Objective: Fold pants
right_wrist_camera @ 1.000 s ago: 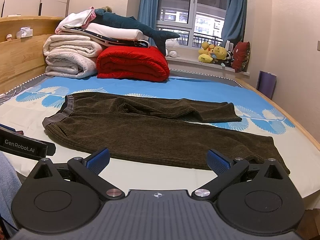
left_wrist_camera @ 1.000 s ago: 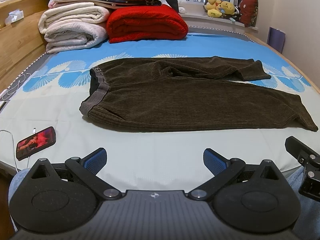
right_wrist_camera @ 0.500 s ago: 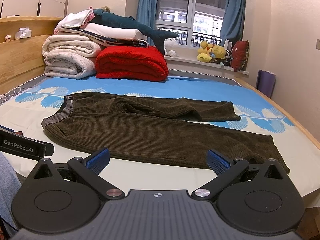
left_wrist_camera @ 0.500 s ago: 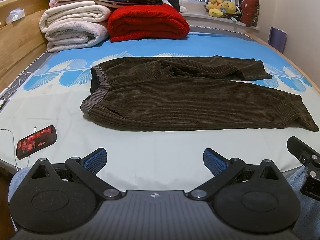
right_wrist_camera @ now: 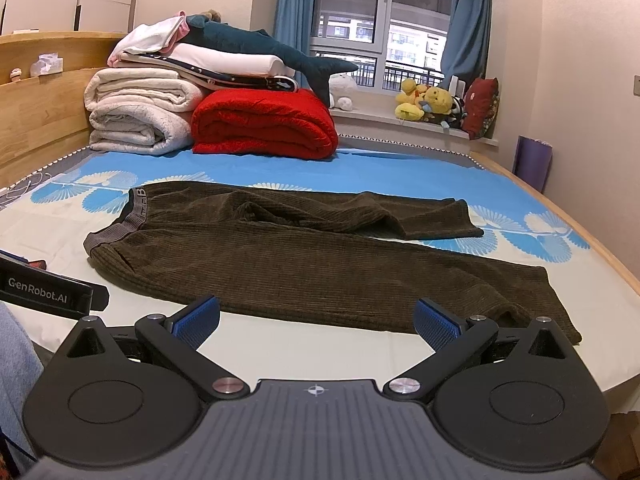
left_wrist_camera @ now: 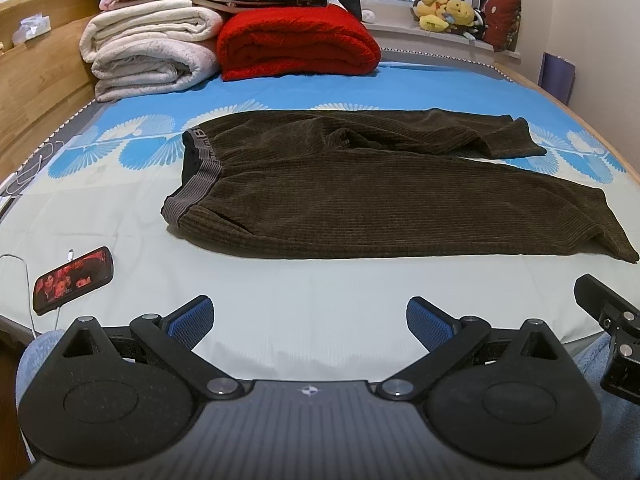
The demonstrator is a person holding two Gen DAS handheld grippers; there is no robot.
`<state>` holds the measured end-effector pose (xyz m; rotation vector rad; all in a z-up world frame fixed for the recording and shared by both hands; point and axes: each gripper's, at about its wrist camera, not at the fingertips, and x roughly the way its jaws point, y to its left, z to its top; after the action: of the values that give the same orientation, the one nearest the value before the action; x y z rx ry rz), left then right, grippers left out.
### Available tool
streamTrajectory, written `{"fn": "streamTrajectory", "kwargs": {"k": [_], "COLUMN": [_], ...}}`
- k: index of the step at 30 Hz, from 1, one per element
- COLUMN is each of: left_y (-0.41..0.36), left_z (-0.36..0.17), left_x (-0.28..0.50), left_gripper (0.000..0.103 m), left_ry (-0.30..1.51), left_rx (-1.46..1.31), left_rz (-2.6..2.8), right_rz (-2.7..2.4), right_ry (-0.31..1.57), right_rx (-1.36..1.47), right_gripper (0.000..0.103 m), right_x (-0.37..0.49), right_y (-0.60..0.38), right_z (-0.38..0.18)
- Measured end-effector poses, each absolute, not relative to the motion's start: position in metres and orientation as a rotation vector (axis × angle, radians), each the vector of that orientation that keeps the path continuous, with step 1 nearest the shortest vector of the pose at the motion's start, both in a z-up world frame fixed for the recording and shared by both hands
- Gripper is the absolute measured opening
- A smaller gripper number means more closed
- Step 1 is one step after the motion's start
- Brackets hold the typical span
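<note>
Not much has changed from a second ago, honestly. Your left gripper point(left_wrist_camera: 307, 322) has tilted down a touch, so the stack at the headboard sits a bit higher in its view now, and the pants look slightly lower and closer. Your right gripper point(right_wrist_camera: 316, 320) has crept forward: the near edge of the pants now reaches right to its blue pads point(right_wrist_camera: 198, 320), where before there was a strip of bare sheet between them.

Both grippers are spread wide with nothing between the fingers, and both hang over the near edge of the bed point(left_wrist_camera: 320, 312), not touching the fabric.

The brown corduroy pants point(left_wrist_camera: 380, 196) lie flat across the middle of the bed and haven't moved. The grey waistband point(left_wrist_camera: 196, 184) is to your left, legs running off to the right. The near leg is stretched out long; the far leg is rumpled and ends shorter.

The phone point(left_wrist_camera: 72, 280) lies on the sheet at your left with its screen lit, same spot. The red blanket point(left_wrist_camera: 296, 40) and white blankets point(left_wrist_camera: 148, 56) are piled at the far end.
</note>
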<state>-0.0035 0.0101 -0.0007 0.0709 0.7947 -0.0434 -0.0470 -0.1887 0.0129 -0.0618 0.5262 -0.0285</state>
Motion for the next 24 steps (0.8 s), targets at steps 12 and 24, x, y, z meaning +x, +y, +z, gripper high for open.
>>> {"fn": "streamTrajectory", "kwargs": {"k": [12, 24], "left_y": [0.0099, 0.0112], "left_z": [-0.0011, -0.007], "left_x": [-0.0041, -0.0029], "left_gripper": [0.103, 0.103], "left_ry": [0.797, 0.813], "left_rx": [0.071, 0.068], "left_rz": [-0.043, -0.042], "right_rz": [-0.028, -0.025], "right_ry": [0.527, 0.539], "right_rx": [-0.061, -0.058], "right_gripper": [0.102, 0.102], "right_x": [-0.047, -0.0454], "right_y": [-0.1884, -0.1883], "right_z": [0.0122, 0.0076]}}
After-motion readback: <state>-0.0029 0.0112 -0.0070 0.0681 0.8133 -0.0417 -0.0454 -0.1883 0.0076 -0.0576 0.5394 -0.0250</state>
